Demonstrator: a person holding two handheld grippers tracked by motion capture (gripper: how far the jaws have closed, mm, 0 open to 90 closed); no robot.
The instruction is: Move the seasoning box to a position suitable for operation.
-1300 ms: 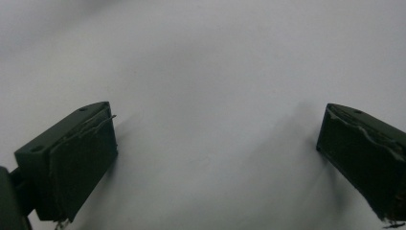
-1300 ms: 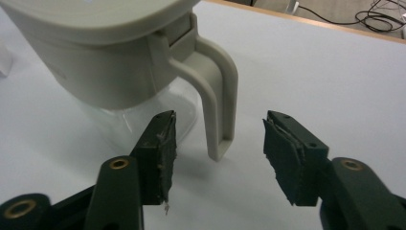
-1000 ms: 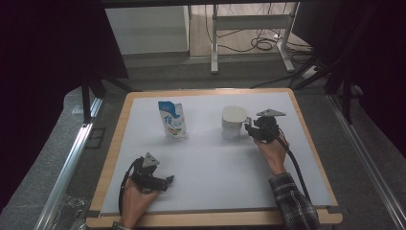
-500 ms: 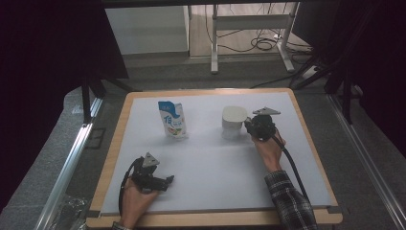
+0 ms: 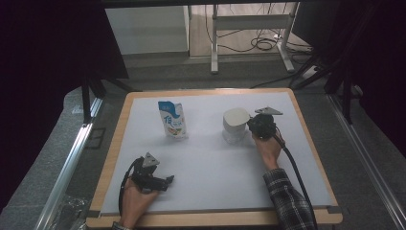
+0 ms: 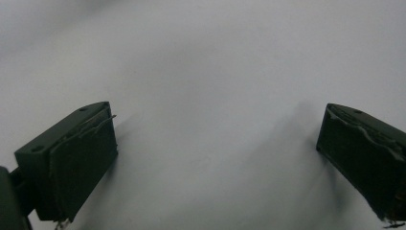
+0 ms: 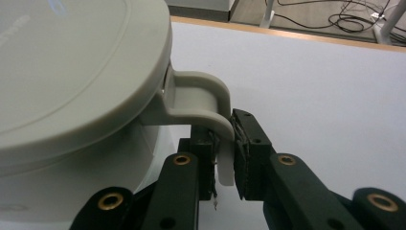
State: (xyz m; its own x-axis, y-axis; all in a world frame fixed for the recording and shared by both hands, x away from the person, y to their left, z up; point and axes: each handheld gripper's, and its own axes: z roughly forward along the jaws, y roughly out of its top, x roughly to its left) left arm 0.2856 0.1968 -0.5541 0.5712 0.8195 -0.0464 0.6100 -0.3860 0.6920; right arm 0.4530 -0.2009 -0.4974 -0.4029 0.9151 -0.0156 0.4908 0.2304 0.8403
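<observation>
The white jug (image 5: 235, 125) is stood upright on the table (image 5: 206, 158), a bit right of centre in the high view, with its lid on and its handle (image 7: 203, 98) turned to the right of the frame. The right gripper (image 5: 261, 125) is parked just beside it on that side. In the right gripper view the handle is seen curving down from under the lid, and its lower strip is caught between the two black jaws – they have just been closing, and the pads are now pressed on the strip from both sides, so a narrow grip on the handle it is. The right hand (image 5: 268, 148) is wrapped round the gripper body below, with a checked sleeve (image 5: 287, 201) and the cable (image 5: 297, 177) trailed toward the bottom right of the frame.

A blue-and-white pouch (image 5: 173, 120) is stood left of the jug, well apart from it, near the upper middle of the table.

The left gripper (image 5: 165, 181) is held low at the lower left of the table by the left hand (image 5: 136, 199), far from both things. In the left gripper view its jaws are spread wide – only bare white table surface is seen between them.
</observation>
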